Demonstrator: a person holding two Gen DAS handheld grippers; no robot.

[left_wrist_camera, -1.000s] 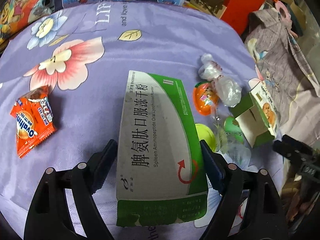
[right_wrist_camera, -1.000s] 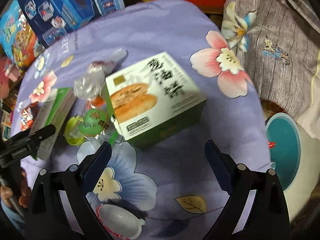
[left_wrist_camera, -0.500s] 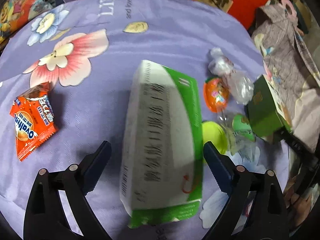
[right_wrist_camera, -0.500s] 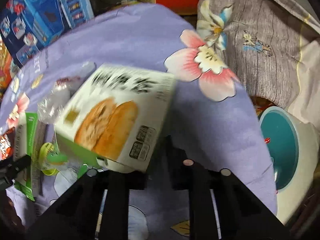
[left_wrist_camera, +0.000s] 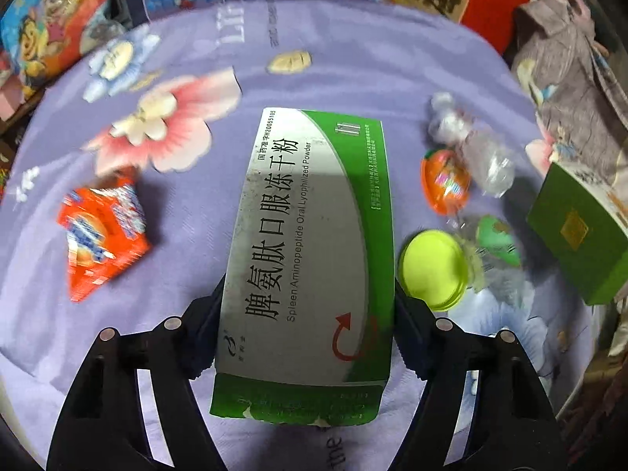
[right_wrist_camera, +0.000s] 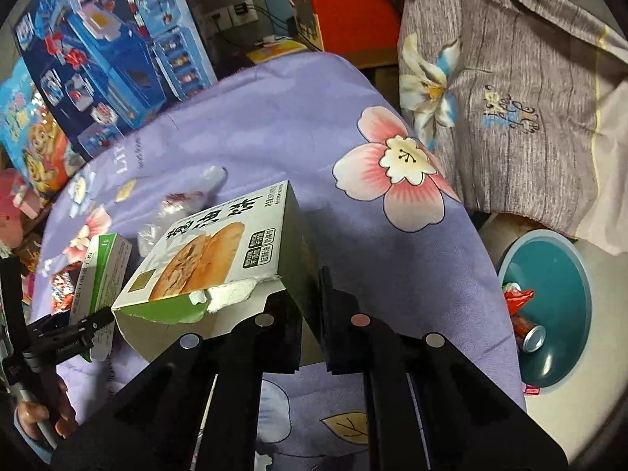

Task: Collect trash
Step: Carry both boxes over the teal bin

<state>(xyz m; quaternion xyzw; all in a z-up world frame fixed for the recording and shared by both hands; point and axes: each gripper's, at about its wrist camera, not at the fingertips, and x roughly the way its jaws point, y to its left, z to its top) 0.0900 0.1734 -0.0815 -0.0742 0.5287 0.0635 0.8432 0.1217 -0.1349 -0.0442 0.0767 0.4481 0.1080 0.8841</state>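
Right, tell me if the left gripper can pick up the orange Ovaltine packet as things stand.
Probably not yet. The left gripper is shut on the green medicine box, so its jaws are full. The orange packet lies uncovered on the purple cloth, to the box's left.

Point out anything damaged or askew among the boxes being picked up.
The pastry box in the right gripper is torn along its near edge, white ragged cardboard showing, and hangs tilted. The medicine box in the left gripper has a frayed near flap.

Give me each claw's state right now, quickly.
Left claw: closed on the green-and-white medicine box.
Right claw: closed on a wall of the torn-open pastry box, lifted and tilted.
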